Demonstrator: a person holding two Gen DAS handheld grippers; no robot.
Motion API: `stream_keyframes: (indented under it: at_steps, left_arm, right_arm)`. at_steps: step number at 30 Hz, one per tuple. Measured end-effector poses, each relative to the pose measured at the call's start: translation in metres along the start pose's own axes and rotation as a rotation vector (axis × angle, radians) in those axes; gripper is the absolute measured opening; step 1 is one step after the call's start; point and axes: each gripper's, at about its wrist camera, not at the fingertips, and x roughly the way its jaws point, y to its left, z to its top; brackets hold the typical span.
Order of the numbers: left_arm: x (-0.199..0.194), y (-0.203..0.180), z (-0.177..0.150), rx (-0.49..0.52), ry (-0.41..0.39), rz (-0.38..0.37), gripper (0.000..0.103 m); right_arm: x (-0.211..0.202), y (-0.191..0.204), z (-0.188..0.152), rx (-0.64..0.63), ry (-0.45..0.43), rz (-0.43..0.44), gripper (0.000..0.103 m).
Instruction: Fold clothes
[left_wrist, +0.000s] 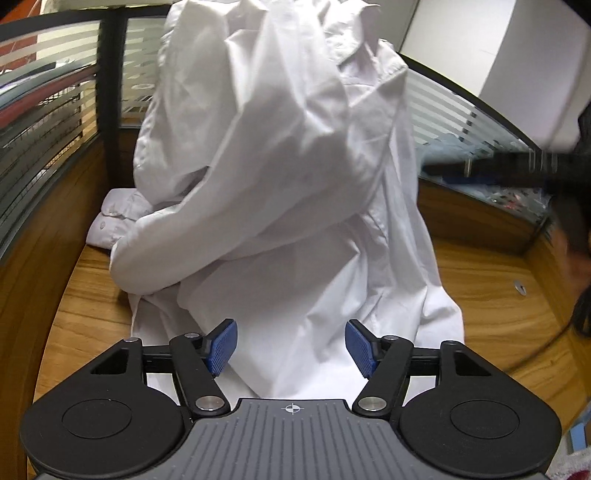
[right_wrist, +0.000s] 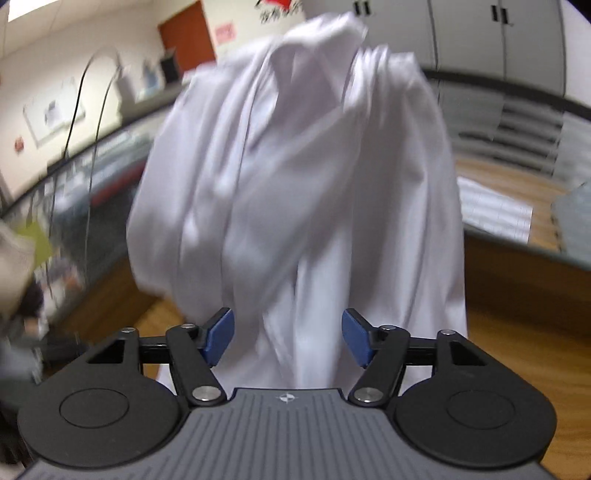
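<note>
A white button-up shirt stands in a crumpled heap on the wooden table, with one cuffed sleeve folded out to the left. My left gripper is open. Its blue pads stand wide apart over the shirt's near hem without pressing it. In the right wrist view the same shirt is blurred and bunched into long vertical folds, filling the middle of the picture. My right gripper is open too, with cloth in the gap between its pads but not pinched.
A striped glass partition with a black post walls the desk on the left and back. A person's dark hair is at the right edge. A small metal ring lies on the table. Papers lie at the far right.
</note>
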Motion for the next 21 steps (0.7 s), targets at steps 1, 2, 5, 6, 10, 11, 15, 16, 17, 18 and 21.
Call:
stream_keyframes:
  at_steps: [1,2,5,6,10,11,15,16,17,18,21]
  left_arm:
    - [0.0,0.002,0.001,-0.003,0.001,0.003,0.067]
    - [0.001,0.003,0.002,-0.003,0.0,0.008,0.067]
    - [0.002,0.008,0.005,-0.007,0.001,0.024,0.068]
    - [0.002,0.009,0.005,-0.01,-0.001,0.029,0.068]
    - [0.003,0.014,0.003,-0.028,-0.002,0.025,0.068]
    - [0.003,0.015,0.002,-0.032,0.001,0.022,0.068]
    - [0.007,0.017,0.0,-0.038,0.02,0.012,0.068]
    - [0.007,0.016,0.0,-0.034,0.024,0.009,0.068]
    - [0.008,0.016,0.0,-0.03,0.028,0.007,0.068]
    - [0.009,0.016,0.0,-0.026,0.03,0.005,0.068]
    - [0.01,0.016,0.001,-0.024,0.03,0.007,0.068]
  right_arm:
    - [0.0,-0.001,0.011,0.016,-0.026,0.0,0.073]
    - [0.0,-0.003,0.021,0.027,-0.049,0.001,0.073]
    - [0.002,-0.006,0.055,0.034,-0.108,-0.01,0.073]
    - [0.005,-0.006,0.067,0.034,-0.124,-0.017,0.073]
    - [0.015,0.0,0.101,0.02,-0.158,-0.024,0.073]
    - [0.018,0.002,0.108,0.016,-0.161,-0.022,0.073]
    - [0.033,0.009,0.13,0.006,-0.158,-0.029,0.071]
    - [0.038,0.009,0.133,0.012,-0.157,-0.029,0.068]
    - [0.043,0.009,0.136,0.018,-0.153,-0.029,0.065]
    - [0.047,0.009,0.14,0.026,-0.147,-0.03,0.057]
    - [0.059,0.008,0.147,0.041,-0.13,-0.041,0.015]
